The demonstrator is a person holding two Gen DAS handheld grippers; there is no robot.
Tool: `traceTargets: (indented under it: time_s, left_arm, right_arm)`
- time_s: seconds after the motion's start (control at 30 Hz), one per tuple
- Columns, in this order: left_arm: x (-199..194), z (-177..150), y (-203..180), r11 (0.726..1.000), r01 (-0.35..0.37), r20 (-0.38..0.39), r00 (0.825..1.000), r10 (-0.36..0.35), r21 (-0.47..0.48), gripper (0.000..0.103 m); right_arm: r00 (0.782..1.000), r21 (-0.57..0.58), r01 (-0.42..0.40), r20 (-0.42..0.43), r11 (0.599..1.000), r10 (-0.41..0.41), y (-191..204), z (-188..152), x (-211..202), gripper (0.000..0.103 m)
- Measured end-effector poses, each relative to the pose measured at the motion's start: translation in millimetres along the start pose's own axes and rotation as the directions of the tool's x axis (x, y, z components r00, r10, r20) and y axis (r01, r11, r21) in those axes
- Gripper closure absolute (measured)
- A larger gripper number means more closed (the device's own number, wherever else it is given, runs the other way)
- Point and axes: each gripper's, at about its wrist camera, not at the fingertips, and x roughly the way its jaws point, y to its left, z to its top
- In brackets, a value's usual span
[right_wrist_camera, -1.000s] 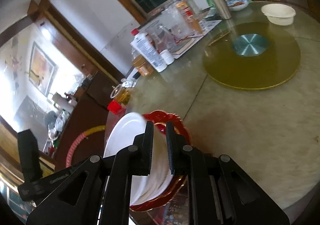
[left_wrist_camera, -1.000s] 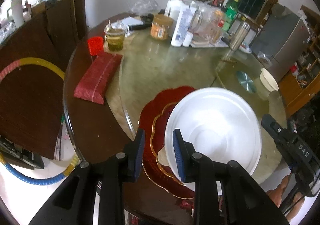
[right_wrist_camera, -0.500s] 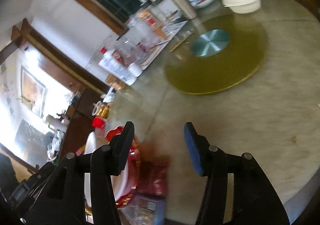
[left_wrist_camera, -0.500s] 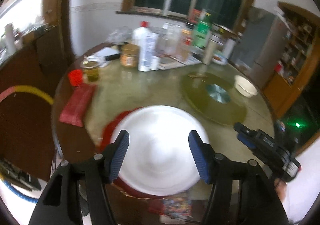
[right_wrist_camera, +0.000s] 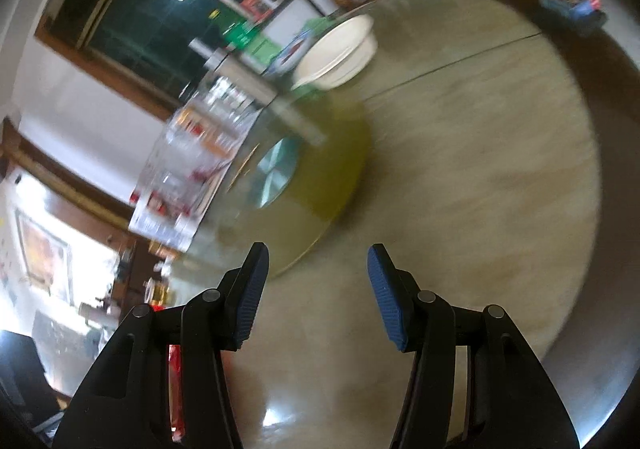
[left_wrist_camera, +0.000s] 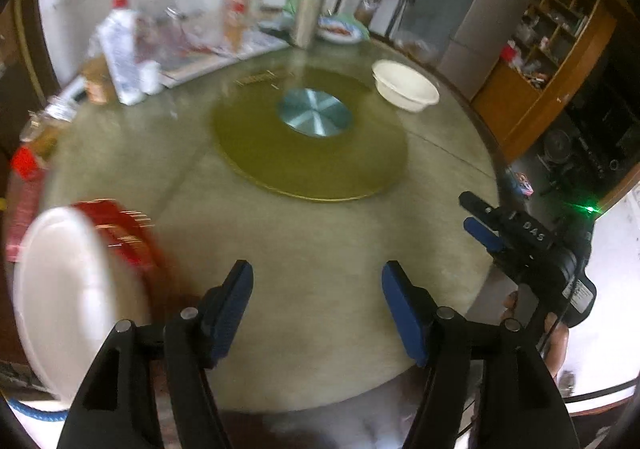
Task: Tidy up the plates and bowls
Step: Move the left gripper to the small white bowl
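Both the left hand-held gripper [left_wrist_camera: 316, 301] and right hand-held gripper [right_wrist_camera: 318, 289] gape wide, empty. A cream bowl [left_wrist_camera: 405, 91] sits on the tabletop [left_wrist_camera: 320, 241] at one o'clock; likely light, rigid, slippery; pinch its rim. White plate [left_wrist_camera: 76, 289] lies at eight o'clock.

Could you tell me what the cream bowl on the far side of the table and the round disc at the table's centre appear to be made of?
The cream bowl looks like matte plastic or melamine: dull, even colour with a thin rolled rim and no glaze shine, though ceramic is possible. The round disc appears to be brushed metal, probably aluminium, given its silvery sheen and radial streaks.
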Motion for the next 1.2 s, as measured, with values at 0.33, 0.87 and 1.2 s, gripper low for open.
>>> traceTargets:
  time_s: [0.33,0.87,1.2]
  left_arm:
    - [66,117,-63,0.995,-0.089,-0.022,0.996,0.088,-0.038,0.036]
    - [191,274,-72,0.985,-0.155,-0.054,0.987,0.151,-0.075,0.036]
    - [244,285,-86,0.983,-0.168,-0.081,0.983,0.162,-0.069,0.036]
  right_arm:
    - [0.995,0.073,-0.033,0.101,0.997,0.025,-12,145,24,0.051]
    - [0.995,0.101,0.086,0.046,0.991,-0.091,-22,247,134,0.051]
    - [0.994,0.065,0.107,0.004,0.992,-0.108,-32,243,152,0.051]
